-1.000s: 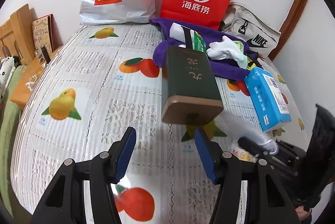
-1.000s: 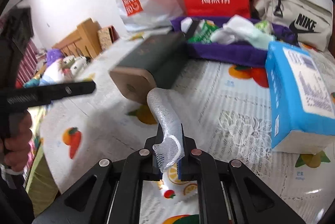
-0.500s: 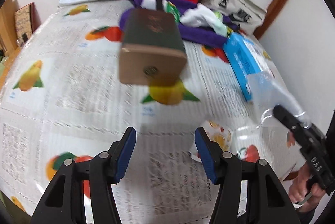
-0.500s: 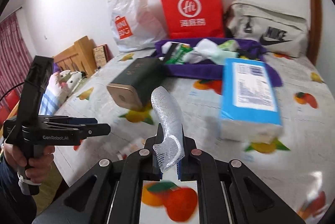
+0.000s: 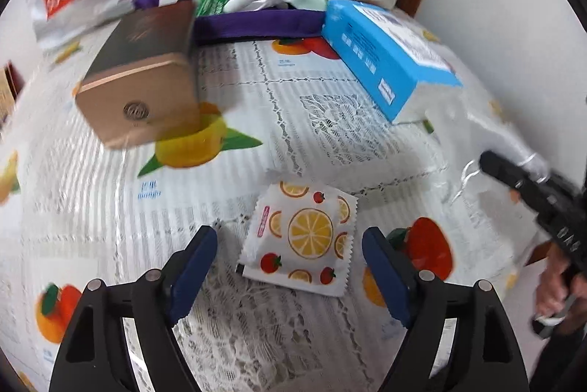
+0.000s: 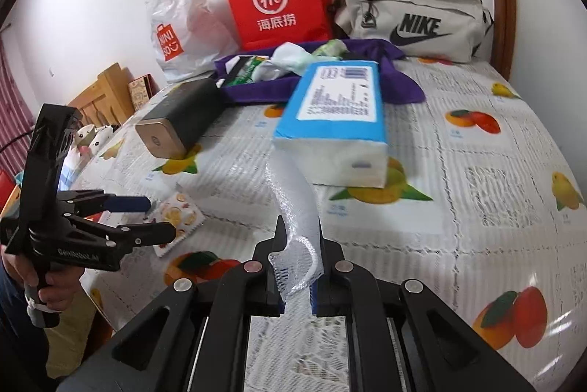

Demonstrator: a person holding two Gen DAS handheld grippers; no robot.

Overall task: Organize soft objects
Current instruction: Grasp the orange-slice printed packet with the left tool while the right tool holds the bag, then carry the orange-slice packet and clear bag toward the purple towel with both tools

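Now the left gripper (image 5: pixel 288 254) opens its fingers over the fruit packet (image 5: pixel 302 238), which lies flat on the tabletop (image 5: pixel 330 106). Come straight down, then pinch its sides. The right gripper (image 6: pixel 297 267) stays clenched on white netting (image 6: pixel 293 208).

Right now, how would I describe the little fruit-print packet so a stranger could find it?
On the fruit-patterned tablecloth, look at the near edge, in front of the blue tissue pack. The fruit-print packet lies flat there; it is the only small white sachet with crimped edges, printed with orange slices and strawberries.
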